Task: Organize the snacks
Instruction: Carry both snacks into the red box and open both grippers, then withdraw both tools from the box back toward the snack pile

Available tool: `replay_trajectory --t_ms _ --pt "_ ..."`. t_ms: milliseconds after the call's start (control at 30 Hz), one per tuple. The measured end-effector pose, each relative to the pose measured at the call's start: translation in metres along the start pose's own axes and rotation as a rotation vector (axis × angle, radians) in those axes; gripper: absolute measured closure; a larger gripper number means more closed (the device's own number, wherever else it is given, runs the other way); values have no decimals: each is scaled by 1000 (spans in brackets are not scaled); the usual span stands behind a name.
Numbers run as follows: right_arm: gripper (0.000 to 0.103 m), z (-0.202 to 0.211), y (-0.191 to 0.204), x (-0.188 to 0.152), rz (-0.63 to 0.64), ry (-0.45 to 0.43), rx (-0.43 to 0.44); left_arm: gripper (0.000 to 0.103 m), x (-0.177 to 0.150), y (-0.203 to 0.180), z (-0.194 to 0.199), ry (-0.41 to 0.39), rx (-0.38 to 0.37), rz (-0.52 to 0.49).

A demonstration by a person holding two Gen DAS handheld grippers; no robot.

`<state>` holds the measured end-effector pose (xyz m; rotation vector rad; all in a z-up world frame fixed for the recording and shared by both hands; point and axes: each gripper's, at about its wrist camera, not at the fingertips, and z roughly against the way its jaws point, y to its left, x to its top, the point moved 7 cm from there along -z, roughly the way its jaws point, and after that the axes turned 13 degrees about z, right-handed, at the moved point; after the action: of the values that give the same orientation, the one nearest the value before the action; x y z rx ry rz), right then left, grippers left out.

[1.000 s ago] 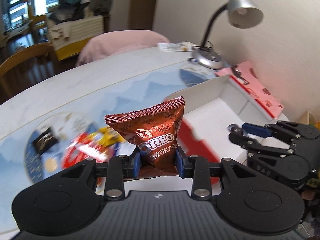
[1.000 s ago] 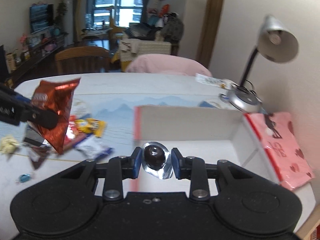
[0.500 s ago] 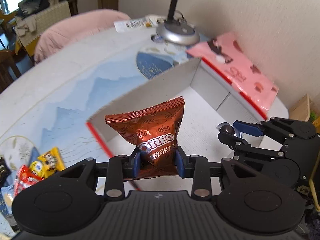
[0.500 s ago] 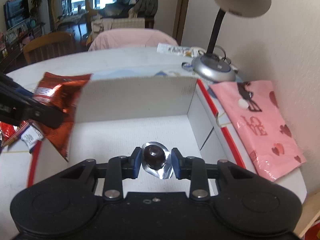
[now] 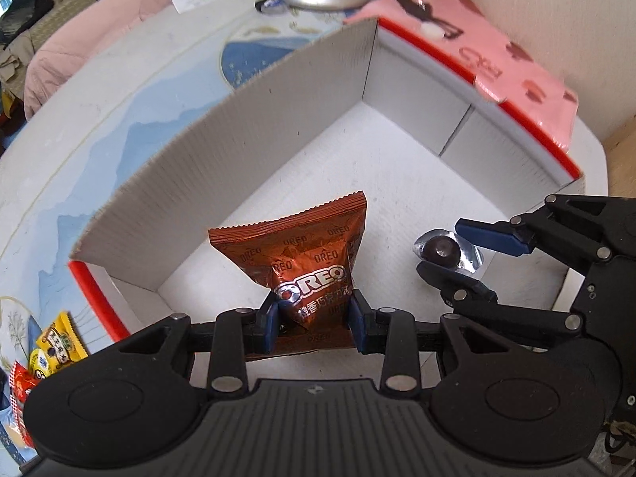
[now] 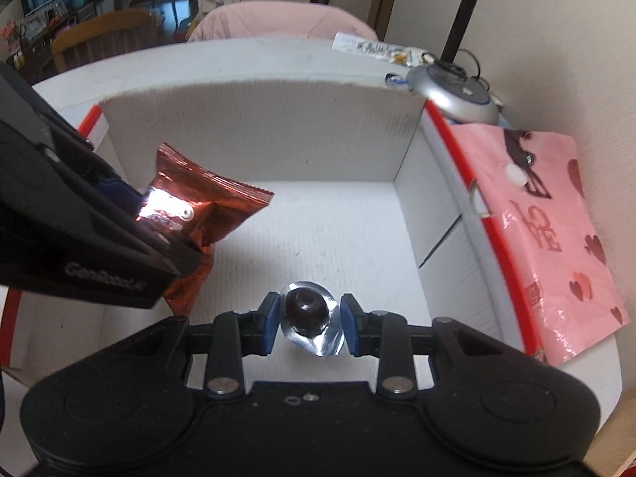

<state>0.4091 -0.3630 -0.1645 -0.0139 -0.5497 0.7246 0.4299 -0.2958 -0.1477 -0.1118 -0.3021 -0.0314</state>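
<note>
1. White cardboard box [image 5: 397,167], red-edged, stands open on the table [image 5: 119,91]; pink bag [image 5: 497,51] lies at its 2 o'clock side.
2. Left gripper [image 5: 314,314], at 9 o'clock of the right one, is clamped on the brown Oreo packet [image 5: 302,254], held above the box floor.
3. Right gripper [image 6: 306,318] is closed on a foil-wrapped chocolate [image 6: 308,310], also over the box interior.
4. Loose snack packets [image 5: 47,357] lie outside the box at 8 o'clock.

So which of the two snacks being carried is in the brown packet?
The Oreo packet, pinched in the left claw. The right claw holds a dark chocolate in silver foil.
</note>
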Motion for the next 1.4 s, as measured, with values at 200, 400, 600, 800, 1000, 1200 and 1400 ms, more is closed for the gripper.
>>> replay_trajectory --t_ms 200,400,600,800,1000,1200,1400 --pt "71 -5 0 -3 -15 11 11 67 -7 1 -9 22 6 -13" --pt "69 0 3 -4 -17 -3 25 57 -11 6 -4 -1 -14 -5" --pt "67 15 4 0 -38 -40 20 55 -12 14 16 -54 -44 19" --pt "64 44 4 4 -105 -123 34 55 -20 26 51 -135 -87 42" --pt "30 81 15 10 -120 -214 7 54 -36 43 84 -222 -117 64" --pt "19 111 33 17 -120 -287 1 53 -57 71 119 -305 -142 121" --pt "10 134 59 24 -120 -338 19 38 -82 101 155 -399 -160 167"
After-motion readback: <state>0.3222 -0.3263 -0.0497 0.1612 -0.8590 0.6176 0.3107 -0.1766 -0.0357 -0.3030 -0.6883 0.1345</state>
